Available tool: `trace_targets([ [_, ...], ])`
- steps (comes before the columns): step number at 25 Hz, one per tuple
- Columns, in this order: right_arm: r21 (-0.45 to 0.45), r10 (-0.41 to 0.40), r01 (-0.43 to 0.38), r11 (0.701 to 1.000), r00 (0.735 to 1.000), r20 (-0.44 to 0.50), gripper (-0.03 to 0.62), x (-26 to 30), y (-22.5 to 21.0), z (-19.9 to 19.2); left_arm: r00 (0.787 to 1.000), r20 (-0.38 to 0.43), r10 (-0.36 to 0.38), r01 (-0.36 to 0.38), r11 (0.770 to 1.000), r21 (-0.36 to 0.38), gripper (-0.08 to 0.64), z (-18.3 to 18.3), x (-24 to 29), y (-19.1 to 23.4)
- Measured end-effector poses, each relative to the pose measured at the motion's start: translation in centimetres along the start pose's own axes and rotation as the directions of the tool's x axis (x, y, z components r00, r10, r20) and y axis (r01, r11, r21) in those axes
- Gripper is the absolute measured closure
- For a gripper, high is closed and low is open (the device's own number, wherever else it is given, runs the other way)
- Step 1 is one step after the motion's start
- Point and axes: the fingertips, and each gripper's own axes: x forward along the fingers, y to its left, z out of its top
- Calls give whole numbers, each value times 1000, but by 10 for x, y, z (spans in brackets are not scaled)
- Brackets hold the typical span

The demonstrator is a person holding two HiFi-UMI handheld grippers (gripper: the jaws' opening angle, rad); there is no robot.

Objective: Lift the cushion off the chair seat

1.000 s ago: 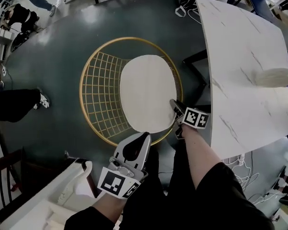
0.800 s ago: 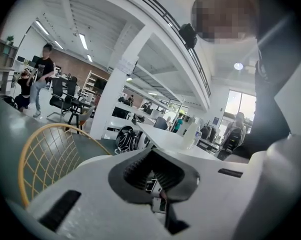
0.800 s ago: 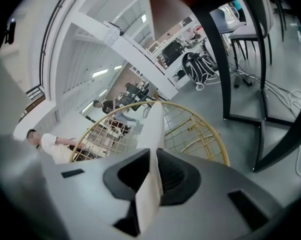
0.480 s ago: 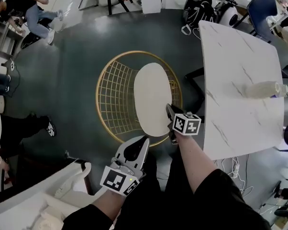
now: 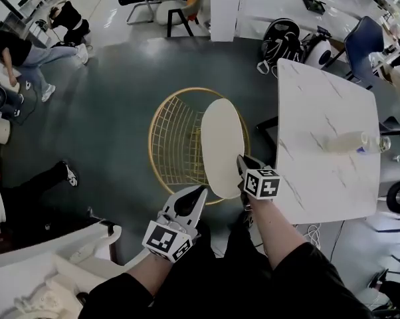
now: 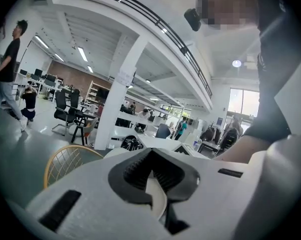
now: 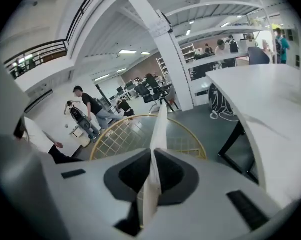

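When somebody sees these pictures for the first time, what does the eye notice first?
The cream cushion stands out first: it is tilted on edge over the gold wire chair in the middle of the head view, its near edge pinched in the right gripper. To the right stands a white marble table with a bottle lying on it.

Cushion (image 5: 222,145) over chair (image 5: 173,145), table (image 5: 319,185) right
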Motion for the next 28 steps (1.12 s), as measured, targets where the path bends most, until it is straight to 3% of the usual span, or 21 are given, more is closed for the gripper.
trace_targets([
  [8,-91,79,-76,993,997,27,551,-81,46,34,1000,7,-15,15,1000,3,548,31,-3,-31],
  [13,-99,138,-132,986,989,59,551,-132,68,51,999,27,-31,31,1000,-3,548,49,-7,-58],
  [28,-158,292,-265,951,939,181,551,-248,106,96,995,85,-58,55,998,40,548,91,-14,-132],
])
